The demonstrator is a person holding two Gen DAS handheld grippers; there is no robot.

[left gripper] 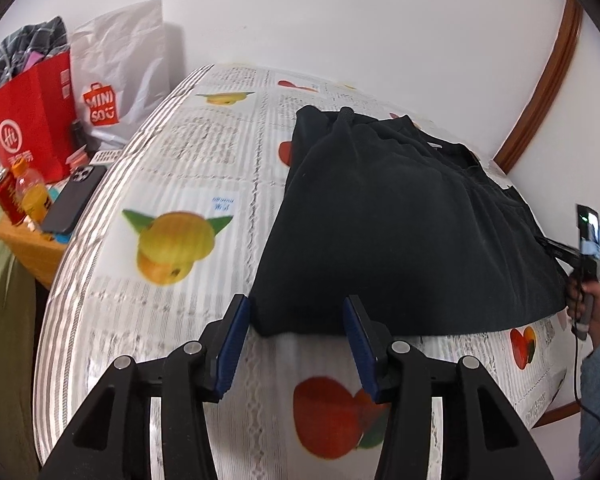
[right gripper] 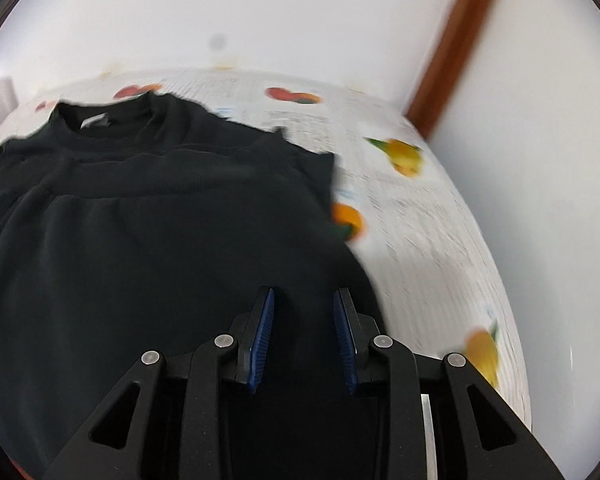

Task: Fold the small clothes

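Note:
A black sweatshirt [left gripper: 400, 224] lies partly folded on a table with a fruit-print cloth [left gripper: 172, 168]. In the left wrist view my left gripper [left gripper: 296, 308] is open and empty, its jaws either side of the garment's near left corner. In the right wrist view the sweatshirt [right gripper: 140, 240] fills the left and centre, collar [right gripper: 112, 120] at the far side, hem band folded up below it. My right gripper [right gripper: 304, 300] is open just above the fabric near its right edge; nothing is between the pads. The right gripper also shows in the left wrist view [left gripper: 580, 256], held in a hand at the garment's right edge.
Left of the table a wooden stand [left gripper: 32, 248] holds a phone [left gripper: 76, 196], a drink bottle [left gripper: 32, 192], a red can [left gripper: 6, 196], a red paper bag [left gripper: 32, 120] and a white Miniso bag [left gripper: 120, 72]. A white wall with brown trim [left gripper: 540, 92] stands behind.

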